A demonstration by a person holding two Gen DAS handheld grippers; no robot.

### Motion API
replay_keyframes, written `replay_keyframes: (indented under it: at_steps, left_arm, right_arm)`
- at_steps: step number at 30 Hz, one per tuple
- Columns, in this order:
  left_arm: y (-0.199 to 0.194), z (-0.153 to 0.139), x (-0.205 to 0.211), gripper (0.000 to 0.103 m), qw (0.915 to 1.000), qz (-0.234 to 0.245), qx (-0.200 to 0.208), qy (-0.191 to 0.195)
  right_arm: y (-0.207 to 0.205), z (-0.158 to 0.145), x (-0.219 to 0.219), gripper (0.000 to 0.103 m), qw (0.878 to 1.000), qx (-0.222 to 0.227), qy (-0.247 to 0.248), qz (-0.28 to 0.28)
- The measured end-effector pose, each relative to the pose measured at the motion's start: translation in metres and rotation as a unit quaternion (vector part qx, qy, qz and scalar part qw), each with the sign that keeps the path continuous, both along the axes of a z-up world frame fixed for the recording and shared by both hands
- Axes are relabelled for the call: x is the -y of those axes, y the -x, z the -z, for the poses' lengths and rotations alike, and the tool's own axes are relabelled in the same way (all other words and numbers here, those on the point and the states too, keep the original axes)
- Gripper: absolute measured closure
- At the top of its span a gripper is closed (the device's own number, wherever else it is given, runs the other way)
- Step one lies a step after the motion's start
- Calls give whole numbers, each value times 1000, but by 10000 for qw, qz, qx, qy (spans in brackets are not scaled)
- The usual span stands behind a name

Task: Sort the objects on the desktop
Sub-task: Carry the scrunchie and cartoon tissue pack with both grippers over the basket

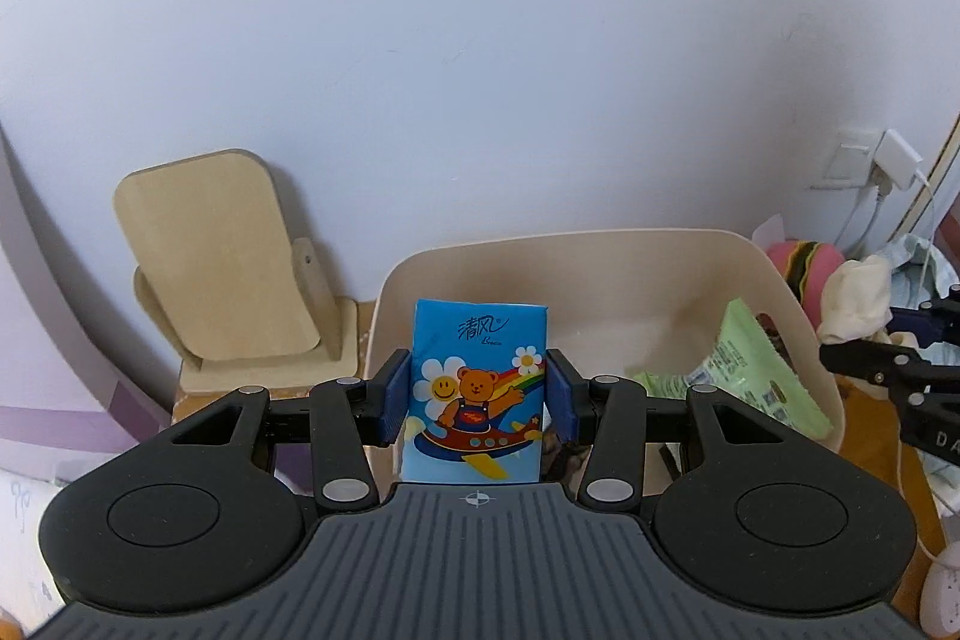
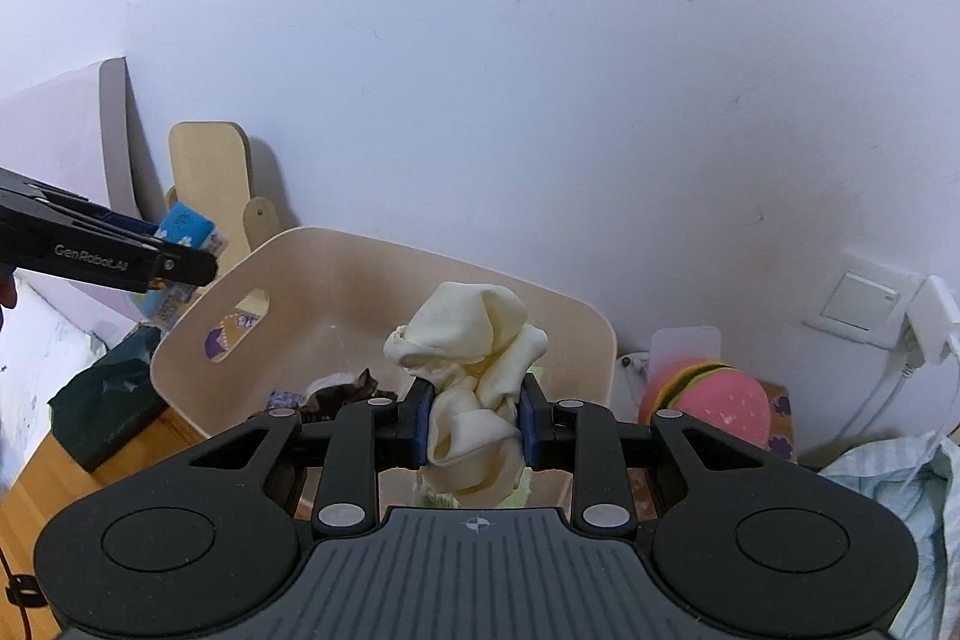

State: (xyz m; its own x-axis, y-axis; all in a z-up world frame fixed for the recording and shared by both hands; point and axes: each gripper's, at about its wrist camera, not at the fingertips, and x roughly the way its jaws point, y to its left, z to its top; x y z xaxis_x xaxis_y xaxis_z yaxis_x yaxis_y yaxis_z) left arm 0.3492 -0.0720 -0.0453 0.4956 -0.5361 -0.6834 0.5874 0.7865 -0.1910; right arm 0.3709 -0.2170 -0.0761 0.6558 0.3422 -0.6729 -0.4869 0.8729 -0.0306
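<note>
The tissue pack (image 1: pixel 477 391) is blue, with a bear and a rainbow on it, and the left gripper (image 1: pixel 478 394) is pinching it by its two long sides. The pack stands up tall between the blue pads, with its long way running up and away from the tool. Right behind and below it is the cream bin (image 1: pixel 780 268), so the pack is up in the air at the bin's near left part. I think the next move is to carry it a bit forward over the open bin and let go.

The right gripper (image 2: pixel 475 421) is squeezed tight on a crumpled cream cloth (image 2: pixel 474 370). The cloth bunches out above and below the pads. It hangs over the near rim of the same bin, more to the right side. The two tools are side by side and apart, and both look about as close to the bin.

Inside the bin lie a green packet (image 1: pixel 738 364) and some dark wrappers (image 2: pixel 345 391). A wooden stand (image 1: pixel 222 256) leans by the wall to the left of the bin, and a burger toy (image 2: pixel 714 397) sits to the right
</note>
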Motion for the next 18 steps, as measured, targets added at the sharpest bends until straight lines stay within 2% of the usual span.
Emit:
replay_keyframes:
  at_steps: [11,18]
  left_arm:
    - [-23,47,31,56,9973,-163,-594,-392]
    - [-17,70,38,55,9946,-75,-831,-622]
  right_arm:
    - [-30,26,-22,77,9992,-385,5,-136]
    - [-31,46,-52,76,9969,-470,351,-530]
